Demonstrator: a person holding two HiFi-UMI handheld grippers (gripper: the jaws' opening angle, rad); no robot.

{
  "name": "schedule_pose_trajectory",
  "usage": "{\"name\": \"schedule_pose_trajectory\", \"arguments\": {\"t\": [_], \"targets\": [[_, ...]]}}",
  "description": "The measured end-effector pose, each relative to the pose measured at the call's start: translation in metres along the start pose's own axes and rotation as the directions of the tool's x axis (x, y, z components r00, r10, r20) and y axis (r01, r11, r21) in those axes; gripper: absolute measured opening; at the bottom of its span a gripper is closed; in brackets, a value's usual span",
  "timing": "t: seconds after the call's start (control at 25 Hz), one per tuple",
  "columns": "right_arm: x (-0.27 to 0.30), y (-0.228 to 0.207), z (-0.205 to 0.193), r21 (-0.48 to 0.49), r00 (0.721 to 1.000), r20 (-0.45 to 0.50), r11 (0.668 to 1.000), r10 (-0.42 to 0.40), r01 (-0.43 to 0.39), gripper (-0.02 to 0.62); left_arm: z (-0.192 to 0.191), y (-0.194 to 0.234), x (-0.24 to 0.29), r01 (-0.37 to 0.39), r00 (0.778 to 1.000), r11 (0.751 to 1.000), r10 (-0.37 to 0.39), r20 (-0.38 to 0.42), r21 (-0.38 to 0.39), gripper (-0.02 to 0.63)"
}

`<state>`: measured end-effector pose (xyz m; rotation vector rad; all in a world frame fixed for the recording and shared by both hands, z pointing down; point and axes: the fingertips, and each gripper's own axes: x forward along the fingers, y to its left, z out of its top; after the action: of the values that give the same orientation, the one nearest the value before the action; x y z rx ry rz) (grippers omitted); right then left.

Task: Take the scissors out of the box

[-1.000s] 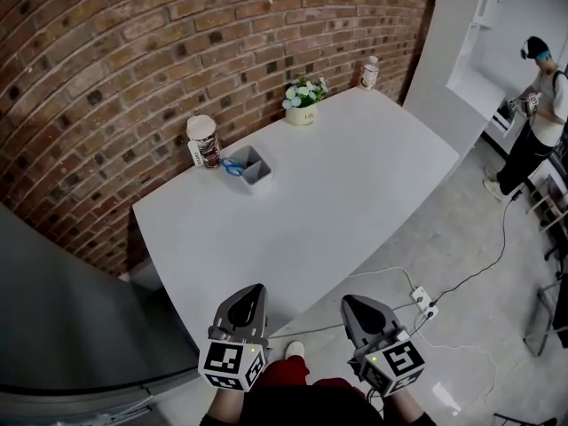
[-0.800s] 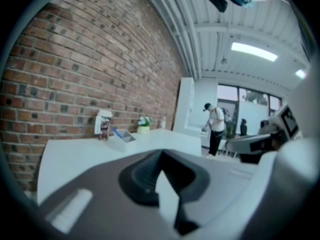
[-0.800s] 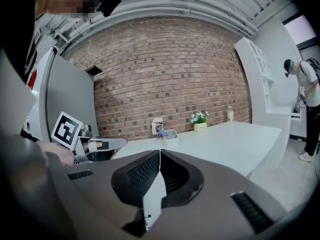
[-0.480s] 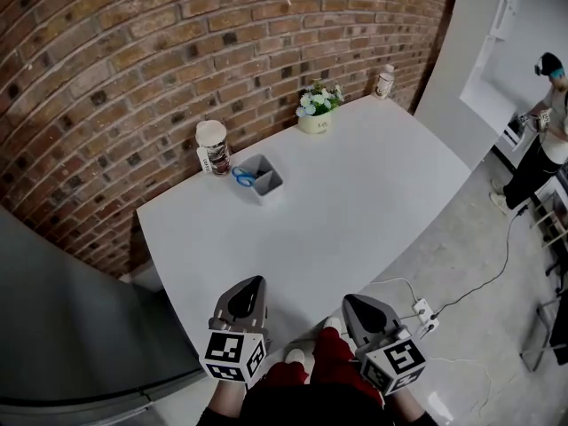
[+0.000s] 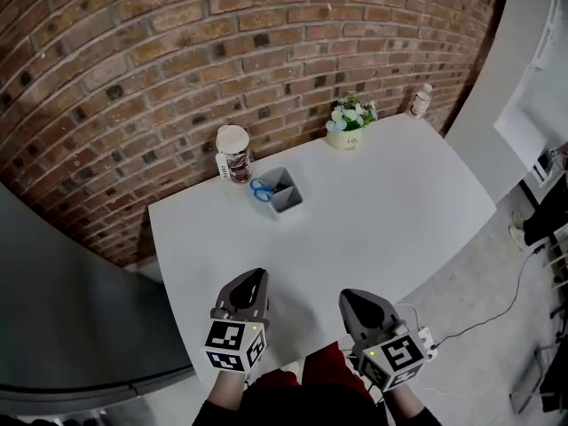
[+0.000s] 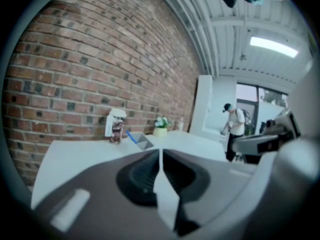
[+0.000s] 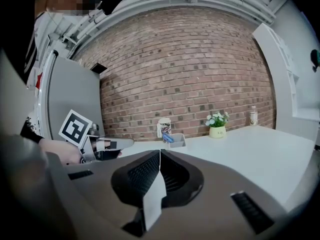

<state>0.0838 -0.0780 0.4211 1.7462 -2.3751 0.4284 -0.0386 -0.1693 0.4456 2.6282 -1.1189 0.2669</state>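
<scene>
A: What's cut off or hard to see?
B: Biggest first. Brick wall [image 5: 177, 51] runs off the top & both sides. Grey panel [image 5: 71, 318] at left shows as one slab only, can't tell what it is. White table [image 5: 373, 220]: its near edge is partly behind the two tools. Person [image 5: 546, 216] at the right edge of head view, only a dark leg & shoe in frame. Scissors [image 5: 261, 189]: just the blue handles show, blades are down inside the grey box [image 5: 288, 195].
A: Where's the box?
B: Far side of the table, near the wall, just right of a lidded cup [image 5: 234, 153]. Further right along the wall: flower pot [image 5: 349, 127], then a small bottle [image 5: 420, 102], label too small to read.
A: Tools?
B: Left gripper [image 5: 257, 276] & right gripper [image 5: 347, 296] both have jaws pressed together, empty. They're over the near table edge, well apart from the box, w/ bare tabletop btwn. Power strip [image 5: 424, 337] w/ cable lies on the floor by the right one.
</scene>
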Motion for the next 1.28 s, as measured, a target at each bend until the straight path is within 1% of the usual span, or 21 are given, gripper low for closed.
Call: {"name": "schedule_pose_trajectory", "arguments": {"t": [0.2,0.28,0.4,0.56,0.72,0.84,0.92,1.08,1.28], "targets": [[0.032,-0.032,0.013,-0.011,0.998,-0.016,0.998,0.058,-0.059,0.009,0.007,0.014,0.032,-0.065,0.998,0.997,0.065,-0.005,-0.036,0.009],[0.047,-0.043,0.022,-0.026,0.996,-0.021,0.996,0.085,-0.086,0.009,0.009,0.020,0.044,-0.088,0.996,0.995,0.087,-0.014,-0.056,0.035],[0.066,-0.059,0.031,-0.042,0.992,-0.031,0.991,0.122,-0.124,0.009,0.012,0.029,0.063,-0.125,0.992,0.988,0.123,-0.022,-0.091,0.046],[0.091,-0.078,0.036,-0.045,0.985,-0.054,0.985,0.164,-0.167,0.009,0.013,0.042,0.086,-0.172,0.985,0.978,0.168,-0.043,-0.113,0.060],[0.116,-0.091,0.038,-0.048,0.977,-0.068,0.977,0.203,-0.207,0.009,0.013,0.059,0.103,-0.231,0.973,0.959,0.226,-0.048,-0.162,0.071],[0.132,-0.102,0.039,-0.038,0.972,-0.076,0.973,0.222,-0.226,0.009,0.012,0.071,0.115,-0.267,0.964,0.937,0.262,-0.052,-0.227,0.072],[0.143,-0.110,0.038,-0.035,0.968,-0.088,0.971,0.233,-0.237,0.009,0.009,0.078,0.123,-0.288,0.957,0.923,0.283,-0.058,-0.257,0.080],[0.163,-0.123,0.035,-0.038,0.962,-0.101,0.965,0.254,-0.259,0.009,0.005,0.089,0.140,-0.315,0.949,0.907,0.307,-0.076,-0.280,0.101],[0.183,-0.130,0.030,-0.007,0.952,-0.119,0.959,0.281,-0.284,0.009,-0.003,0.096,0.158,-0.335,0.942,0.891,0.318,-0.105,-0.306,0.112]]}}
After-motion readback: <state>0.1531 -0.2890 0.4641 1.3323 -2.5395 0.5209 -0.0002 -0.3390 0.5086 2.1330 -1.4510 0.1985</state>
